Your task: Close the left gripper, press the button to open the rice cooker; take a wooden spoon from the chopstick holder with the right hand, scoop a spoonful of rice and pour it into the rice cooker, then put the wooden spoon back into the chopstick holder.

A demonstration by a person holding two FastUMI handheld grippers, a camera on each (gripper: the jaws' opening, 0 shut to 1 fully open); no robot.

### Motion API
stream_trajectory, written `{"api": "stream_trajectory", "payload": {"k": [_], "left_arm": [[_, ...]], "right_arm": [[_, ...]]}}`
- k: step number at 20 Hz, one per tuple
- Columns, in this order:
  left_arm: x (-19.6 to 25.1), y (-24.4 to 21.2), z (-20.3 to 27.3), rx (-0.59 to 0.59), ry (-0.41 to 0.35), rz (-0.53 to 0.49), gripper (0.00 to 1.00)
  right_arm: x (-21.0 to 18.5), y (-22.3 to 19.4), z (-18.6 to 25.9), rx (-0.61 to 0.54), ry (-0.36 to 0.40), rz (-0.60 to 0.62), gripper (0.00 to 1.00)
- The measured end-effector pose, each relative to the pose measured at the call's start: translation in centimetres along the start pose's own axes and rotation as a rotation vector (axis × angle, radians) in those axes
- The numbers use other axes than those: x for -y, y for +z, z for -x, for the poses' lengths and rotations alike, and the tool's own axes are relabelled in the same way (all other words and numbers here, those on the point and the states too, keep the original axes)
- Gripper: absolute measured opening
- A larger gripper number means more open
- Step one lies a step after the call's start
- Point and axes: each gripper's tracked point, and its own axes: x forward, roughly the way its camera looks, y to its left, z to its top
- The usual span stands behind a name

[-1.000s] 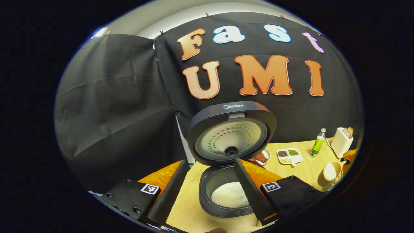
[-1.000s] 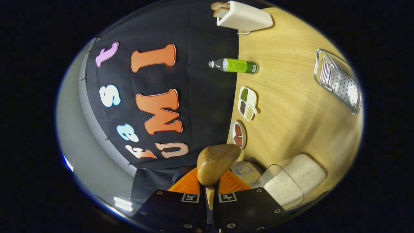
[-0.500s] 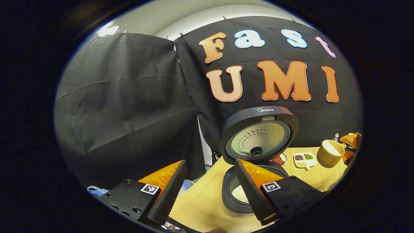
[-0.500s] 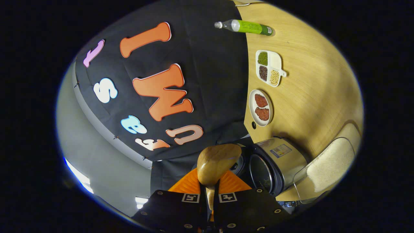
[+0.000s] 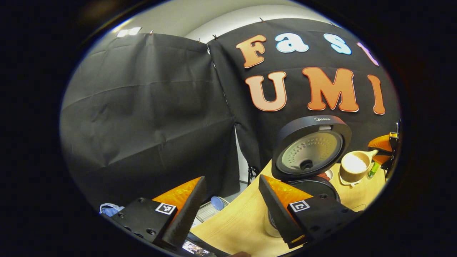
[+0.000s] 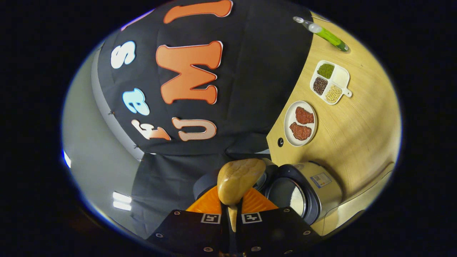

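Spoon (image 6: 237, 180), loaded with rice, sits clamped in our right gripper (image 6: 232, 214), beside the open rice cooker (image 6: 303, 194); left gripper (image 5: 232, 210) jaws apart, idle.

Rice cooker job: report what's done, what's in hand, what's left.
Done: the rice cooker stands with its lid up. In hand: the right gripper is shut on the wooden spoon, loaded with rice and held beside the cooker. Left: pour the rice into the pot, then return the spoon to the chopstick holder.

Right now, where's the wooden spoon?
Clamped in the right gripper, the wooden spoon shows in the left gripper view at far right, loaded with rice, beside the rice cooker with its raised lid.
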Motion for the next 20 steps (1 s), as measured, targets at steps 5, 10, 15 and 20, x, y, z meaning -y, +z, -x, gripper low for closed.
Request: {"api": "stream_trajectory", "payload": {"k": [5,10,15,20], "left_arm": [[-0.5,-0.6,-0.2,-0.008,-0.001,0.013,0.99],[-1.0,-1.2,-0.1,-0.001,0.006,-0.005,0.92],[-1.9,-1.5,0.2,-0.011,0.012,0.009,0.92],[-2.6,-1.9,0.5,-0.015,0.028,-0.003,0.92]], "right_arm": [[0.1,-0.8,-2.4,0.007,-0.072,0.164,0.07],[0.3,-1.6,-3.7,0.015,-0.139,0.356,0.07],[1.4,-1.6,-5.0,0.026,-0.236,0.57,0.07],[0.7,-2.3,-5.8,0.02,-0.24,0.688,0.07]]}}
